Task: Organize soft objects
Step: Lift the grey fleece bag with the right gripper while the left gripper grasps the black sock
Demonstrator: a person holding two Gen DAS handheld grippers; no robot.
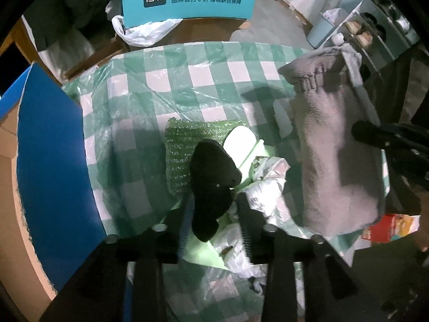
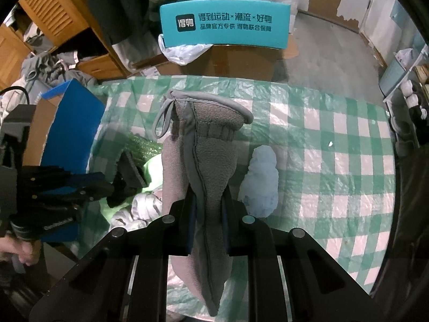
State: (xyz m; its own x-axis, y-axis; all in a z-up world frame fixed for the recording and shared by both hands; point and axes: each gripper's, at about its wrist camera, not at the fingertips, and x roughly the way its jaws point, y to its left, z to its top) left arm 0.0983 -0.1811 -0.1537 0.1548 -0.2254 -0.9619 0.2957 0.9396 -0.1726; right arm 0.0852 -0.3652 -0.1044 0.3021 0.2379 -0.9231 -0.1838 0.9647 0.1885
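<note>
The right hand-held gripper (image 2: 207,214) pinches a grey glove (image 2: 203,161). The left hand-held gripper (image 1: 214,209) pinches a black sock (image 1: 211,185) above the desk (image 1: 150,86).

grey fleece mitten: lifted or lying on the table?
Lifted. The right gripper pinches the grey fleece mitten, which hangs clear above the checked tablecloth.

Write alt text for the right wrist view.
The right tool is shut on a grey fleece mitten, held up over a table with a green-and-white checked cloth. At the left edge, the left tool holds a black soft item above crumpled plastic bags, with a blue box behind.
</note>
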